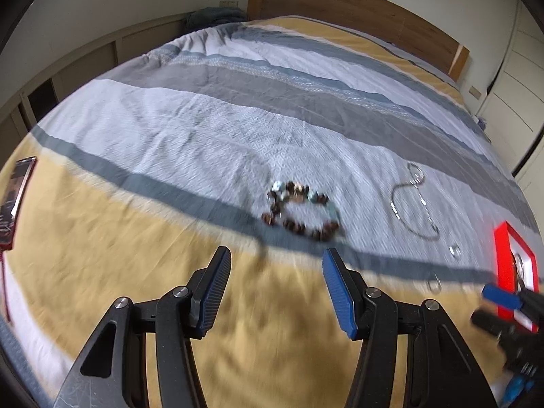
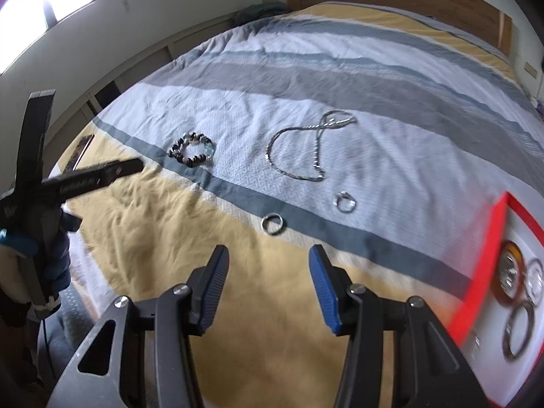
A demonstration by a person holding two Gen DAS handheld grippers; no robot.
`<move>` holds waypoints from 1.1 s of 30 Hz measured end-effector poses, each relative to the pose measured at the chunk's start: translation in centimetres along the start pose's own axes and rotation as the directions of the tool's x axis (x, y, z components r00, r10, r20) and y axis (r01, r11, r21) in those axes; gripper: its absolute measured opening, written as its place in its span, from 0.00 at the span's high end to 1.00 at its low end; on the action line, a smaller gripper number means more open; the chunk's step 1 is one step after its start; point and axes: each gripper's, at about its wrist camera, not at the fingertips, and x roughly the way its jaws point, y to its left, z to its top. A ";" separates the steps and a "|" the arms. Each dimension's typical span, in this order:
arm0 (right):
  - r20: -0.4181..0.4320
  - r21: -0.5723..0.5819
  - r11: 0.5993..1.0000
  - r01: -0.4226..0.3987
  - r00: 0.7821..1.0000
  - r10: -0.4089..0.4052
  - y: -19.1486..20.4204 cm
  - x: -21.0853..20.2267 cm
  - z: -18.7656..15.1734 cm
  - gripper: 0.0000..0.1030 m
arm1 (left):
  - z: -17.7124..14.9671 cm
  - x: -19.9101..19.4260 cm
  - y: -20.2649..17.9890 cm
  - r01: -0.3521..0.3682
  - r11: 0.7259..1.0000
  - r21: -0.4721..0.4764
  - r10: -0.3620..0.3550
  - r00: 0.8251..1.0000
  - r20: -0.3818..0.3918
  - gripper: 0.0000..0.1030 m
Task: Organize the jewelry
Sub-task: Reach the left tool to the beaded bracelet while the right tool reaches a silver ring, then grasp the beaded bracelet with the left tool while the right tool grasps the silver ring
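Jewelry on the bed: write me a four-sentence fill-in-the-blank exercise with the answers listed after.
1. The beaded bracelet lies to the ___ of the silver necklace.
2. The red box holds ___ bangles.
3. Loose on the bedspread are ___ small rings.
4. Both the left gripper and the right gripper are ___.

Answers: left; three; two; open

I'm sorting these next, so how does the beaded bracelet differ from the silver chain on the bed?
The beaded bracelet is chunky, dark brown with pale blue beads; the silver chain is thin and metallic. The bracelet lies in a compact ring, while the chain sprawls in a crossed loop. The bracelet lies left of the chain. Both lie loose on the bedspread, outside the red tray.
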 end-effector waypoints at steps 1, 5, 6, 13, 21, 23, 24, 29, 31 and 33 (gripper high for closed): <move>-0.004 -0.001 1.000 -0.003 1.000 0.003 -0.1 0.6 0.1 0.54 | 0.4 0.8 0.0 -0.002 1.000 -0.005 0.002 1.000 -0.002 0.46; -0.021 0.005 1.000 -0.014 1.000 0.014 -0.6 2.8 0.6 0.54 | 1.9 4.0 0.2 -0.014 1.000 -0.021 0.013 1.000 -0.022 0.47; -0.024 0.007 1.000 -0.017 1.000 0.017 -0.7 3.2 0.7 0.54 | 2.2 4.7 0.3 -0.019 1.000 -0.022 0.018 0.999 -0.028 0.49; -0.038 -0.006 1.000 -0.022 0.999 0.022 -1.1 5.3 0.8 0.55 | 2.8 7.5 0.4 -0.036 0.999 0.006 0.036 0.998 -0.049 0.59; -0.032 -0.028 0.999 -0.023 0.999 0.022 -0.9 6.7 1.1 0.64 | 2.2 8.0 -0.8 -0.024 0.998 0.061 0.027 0.999 -0.036 0.88; -0.030 -0.020 1.000 -0.024 0.999 0.024 -1.1 6.9 1.0 0.67 | 2.2 8.0 -1.1 -0.021 0.997 0.068 0.023 0.999 -0.036 0.90; -0.028 -0.019 1.000 -0.024 0.999 0.024 -1.2 7.0 1.0 0.69 | 2.2 8.0 -1.1 -0.017 0.997 0.072 0.019 0.999 -0.036 0.91; -0.029 -0.019 1.000 -0.020 0.999 0.019 -1.3 7.2 1.1 0.76 | 2.3 7.8 -1.1 -0.004 0.997 0.077 0.006 1.000 -0.028 0.91; -0.030 -0.024 1.000 -0.011 0.999 0.010 -1.2 7.3 1.1 0.80 | 2.2 7.5 -1.2 0.007 0.997 0.078 -0.005 1.000 -0.024 0.91; -0.031 -0.027 1.000 -0.010 0.999 0.009 -1.1 7.3 1.2 0.82 | 2.2 7.2 -1.5 0.014 0.996 0.087 -0.012 1.000 -0.021 0.91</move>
